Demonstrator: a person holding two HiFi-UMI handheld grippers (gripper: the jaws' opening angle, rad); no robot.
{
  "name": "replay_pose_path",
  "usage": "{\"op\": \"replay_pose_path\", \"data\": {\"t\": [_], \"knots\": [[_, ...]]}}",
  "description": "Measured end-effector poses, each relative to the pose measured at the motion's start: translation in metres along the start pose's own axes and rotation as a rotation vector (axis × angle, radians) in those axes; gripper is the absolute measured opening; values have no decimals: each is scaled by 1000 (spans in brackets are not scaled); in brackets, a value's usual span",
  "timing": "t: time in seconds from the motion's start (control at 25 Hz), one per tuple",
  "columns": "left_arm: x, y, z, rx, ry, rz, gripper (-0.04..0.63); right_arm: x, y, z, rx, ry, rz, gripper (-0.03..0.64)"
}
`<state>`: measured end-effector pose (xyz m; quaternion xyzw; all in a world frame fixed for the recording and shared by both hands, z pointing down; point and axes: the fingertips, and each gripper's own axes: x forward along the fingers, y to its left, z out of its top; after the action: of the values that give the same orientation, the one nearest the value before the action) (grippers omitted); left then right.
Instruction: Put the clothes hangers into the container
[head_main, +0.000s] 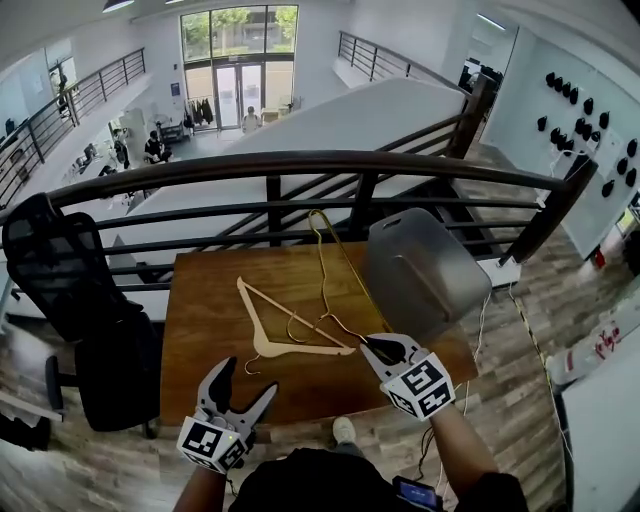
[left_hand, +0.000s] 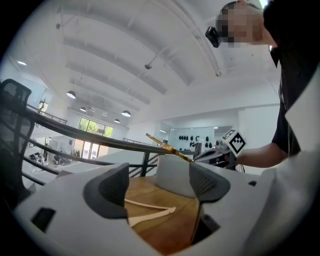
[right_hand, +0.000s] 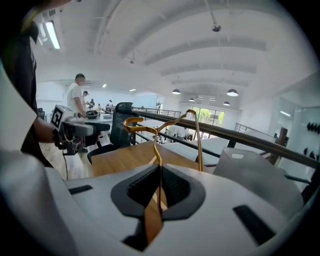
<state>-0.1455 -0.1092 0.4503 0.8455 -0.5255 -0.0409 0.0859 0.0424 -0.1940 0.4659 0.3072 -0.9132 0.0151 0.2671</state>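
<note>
A thin gold metal hanger stands up off the wooden table, and my right gripper is shut on its lower end. In the right gripper view the gold hanger rises from between the closed pads. A cream wooden hanger lies flat on the table, also seen as the cream hanger ahead of my left gripper. My left gripper stands open and empty at the table's near edge. The grey container sits at the table's right, leaning.
A black metal railing runs just behind the table, with a drop beyond it. A black office chair stands left of the table. White cables hang at the table's right side. A person stands far off in the right gripper view.
</note>
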Motion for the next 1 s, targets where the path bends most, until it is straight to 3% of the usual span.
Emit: {"op": "replay_pose_path", "data": {"t": [0.48,1.0], "knots": [[95,-64,-7,14,-3,-72,370,-51,-151,-40,21,91,-139,12],[161,-89,-18,-2,12,-19,370,-52,-245,-100,124,302,-90,14]]}}
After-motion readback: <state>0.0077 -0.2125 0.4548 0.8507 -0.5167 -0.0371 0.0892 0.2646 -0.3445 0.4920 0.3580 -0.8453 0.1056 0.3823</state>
